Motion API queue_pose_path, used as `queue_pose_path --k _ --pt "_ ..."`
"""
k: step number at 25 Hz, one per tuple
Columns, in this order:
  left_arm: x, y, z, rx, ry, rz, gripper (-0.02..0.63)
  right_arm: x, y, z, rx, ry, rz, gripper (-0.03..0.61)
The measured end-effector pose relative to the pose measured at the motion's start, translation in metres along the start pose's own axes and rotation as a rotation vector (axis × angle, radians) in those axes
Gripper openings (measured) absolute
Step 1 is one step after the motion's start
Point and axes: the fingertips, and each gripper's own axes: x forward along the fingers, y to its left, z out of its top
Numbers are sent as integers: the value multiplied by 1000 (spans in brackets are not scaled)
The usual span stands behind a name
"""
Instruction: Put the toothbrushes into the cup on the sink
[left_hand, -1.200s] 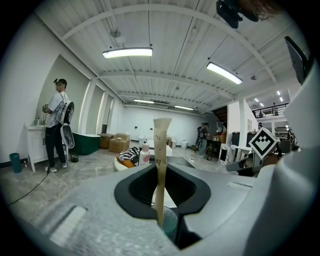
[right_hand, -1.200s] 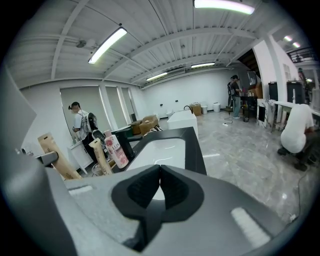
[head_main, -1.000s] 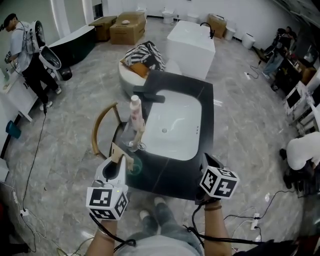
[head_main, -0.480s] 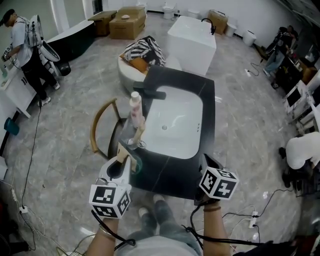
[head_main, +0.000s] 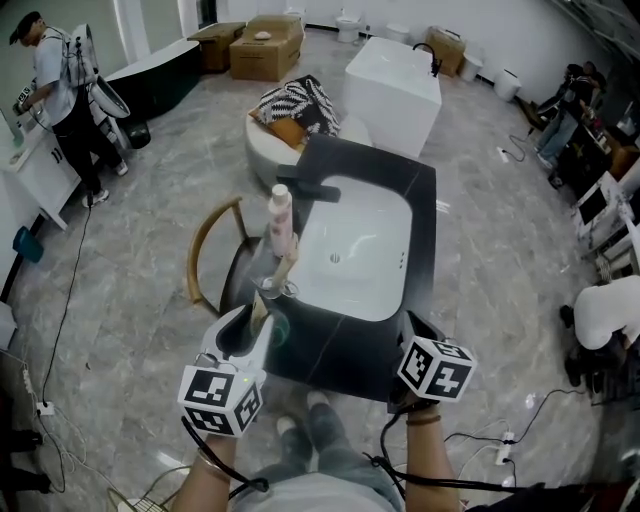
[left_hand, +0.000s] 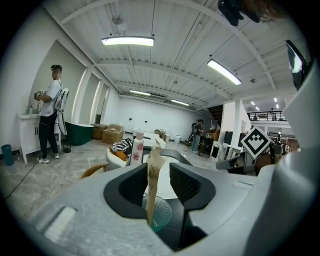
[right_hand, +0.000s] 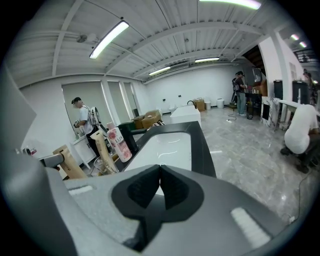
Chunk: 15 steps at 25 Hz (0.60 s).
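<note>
A paper-wrapped toothbrush stands upright between the jaws of my left gripper, its lower end inside a greenish glass cup. The jaws are opening, with a gap on the right side of the wrapper. In the head view this gripper hangs over the cup at the near left corner of the black sink counter. Farther along, a second glass cup holds another wrapped toothbrush. My right gripper is shut with nothing in it, at the counter's near right corner.
A pink bottle and a black faucet stand left of the white basin. A wooden chair sits against the counter's left side. A person works far left. Cables trail on the floor.
The left gripper has edged slightly toward the counter, and the toothbrush now stands in the greenish cup. The right gripper has not moved.
</note>
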Motion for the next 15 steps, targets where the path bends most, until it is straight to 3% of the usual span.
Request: queue_pose_path --k 15 --pt "-31 1 21 36 -52 60 152 -5 26 14 -43 -16 75 5"
